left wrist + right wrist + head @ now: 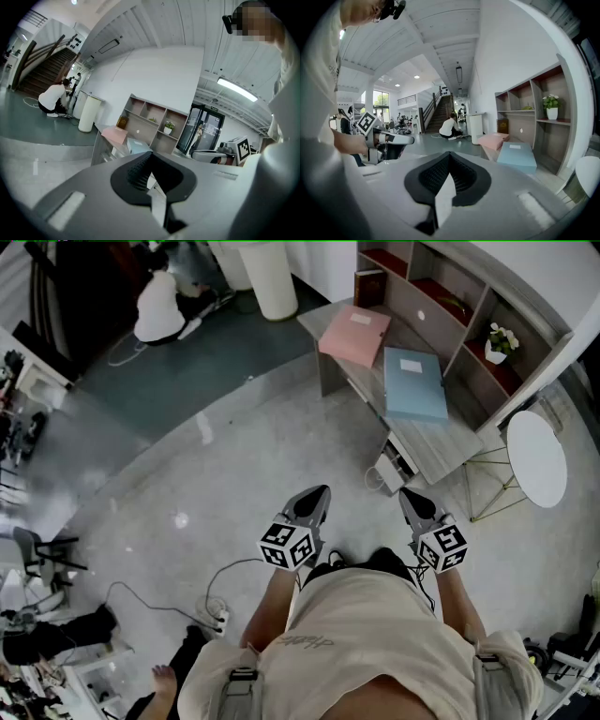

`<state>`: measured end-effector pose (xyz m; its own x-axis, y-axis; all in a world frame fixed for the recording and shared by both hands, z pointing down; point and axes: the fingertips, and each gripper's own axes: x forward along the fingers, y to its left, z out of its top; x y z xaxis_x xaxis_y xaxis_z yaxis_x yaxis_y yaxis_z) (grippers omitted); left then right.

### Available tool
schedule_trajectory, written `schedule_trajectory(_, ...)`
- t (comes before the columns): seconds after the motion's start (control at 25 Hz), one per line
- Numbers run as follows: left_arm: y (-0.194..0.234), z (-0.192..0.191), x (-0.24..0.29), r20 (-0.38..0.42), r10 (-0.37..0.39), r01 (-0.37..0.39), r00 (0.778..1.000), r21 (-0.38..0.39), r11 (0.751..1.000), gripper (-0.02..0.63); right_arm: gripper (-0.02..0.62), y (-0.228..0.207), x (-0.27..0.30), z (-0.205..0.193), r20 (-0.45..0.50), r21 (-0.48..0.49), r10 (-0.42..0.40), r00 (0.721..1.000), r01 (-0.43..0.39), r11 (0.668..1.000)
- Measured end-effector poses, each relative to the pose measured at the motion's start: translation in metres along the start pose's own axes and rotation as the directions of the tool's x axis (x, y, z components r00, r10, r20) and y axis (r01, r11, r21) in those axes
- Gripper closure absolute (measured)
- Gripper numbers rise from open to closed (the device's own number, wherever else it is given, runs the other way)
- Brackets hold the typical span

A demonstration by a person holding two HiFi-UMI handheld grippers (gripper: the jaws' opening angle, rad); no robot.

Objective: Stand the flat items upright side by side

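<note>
1. Pink file box point(354, 334) and blue file box point(414, 382) lie flat on the grey table point(450, 442) ahead.
2. My left tool point(322, 491) and right tool point(407, 494): jaws together, empty.
3. Approach stage, I'd say; next, step closer and open.

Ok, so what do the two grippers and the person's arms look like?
Both the left gripper and right gripper have grey pointed shells, dark ribbed pads and a cube of black-and-white square markers. The person wears a cream short-sleeved T-shirt with grey buckled shoulder straps.
</note>
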<state>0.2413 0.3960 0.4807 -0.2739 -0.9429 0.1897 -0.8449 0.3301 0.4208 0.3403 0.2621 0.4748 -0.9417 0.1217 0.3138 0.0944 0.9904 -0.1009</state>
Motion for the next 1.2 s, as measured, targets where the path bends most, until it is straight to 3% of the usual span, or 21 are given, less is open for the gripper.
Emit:
schedule_trajectory(0.36, 0.020, 0.013, -0.002, 0.007, -0.001, 0.001, 1.000, 0.025, 1.000, 0.595, 0.594, 0.010, 0.022, 0.010, 0.017, -0.028, -0.004, 1.000, 0.004, 1.000)
schedule_trajectory(0.6, 0.035, 0.031, -0.018, 0.061, 0.054, -0.057, 0.997, 0.054, 0.997, 0.595, 0.594, 0.006, 0.030, 0.027, 0.106, -0.029, -0.078, 0.991, 0.081, 0.996)
schedule_trajectory(0.76, 0.050, 0.028, -0.026, 0.077, 0.098, -0.101, 0.992, 0.035, 0.994, 0.595, 0.594, 0.007, 0.034, 0.021, 0.103, -0.007, -0.095, 0.990, 0.097, 0.995)
schedule_trajectory(1.0, 0.053, 0.029, -0.018, 0.082, 0.095, -0.100, 0.992, 0.054, 0.994, 0.594, 0.594, -0.007, 0.029, 0.023, 0.099, -0.014, -0.138, 0.985, 0.140, 0.990)
schedule_trajectory(1.04, 0.054, 0.029, -0.016, 0.082, 0.095, -0.099, 0.992, 0.058, 0.993, 0.594, 0.583, -0.009, 0.029, 0.021, 0.092, -0.011, -0.148, 0.985, 0.150, 0.989)
schedule_trajectory(1.08, 0.054, 0.028, -0.013, 0.081, 0.096, -0.101, 0.992, 0.059, 0.993, 0.592, 0.484, -0.011, 0.029, 0.019, 0.080, -0.007, -0.157, 0.984, 0.158, 0.987)
schedule_trajectory(1.12, 0.055, 0.027, -0.009, 0.077, 0.096, -0.100, 0.992, 0.057, 0.993, 0.522, 0.403, -0.014, 0.027, 0.017, 0.067, -0.002, -0.166, 0.984, 0.167, 0.986)
schedule_trajectory(1.16, 0.054, 0.025, -0.005, 0.070, 0.091, -0.095, 0.993, 0.056, 0.994, 0.467, 0.399, -0.016, 0.025, 0.016, 0.059, 0.000, -0.177, 0.982, 0.178, 0.984)
schedule_trajectory(1.2, 0.053, 0.024, -0.001, 0.061, 0.083, -0.087, 0.995, 0.056, 0.995, 0.453, 0.399, -0.019, 0.021, 0.016, 0.055, 0.001, -0.190, 0.980, 0.190, 0.982)
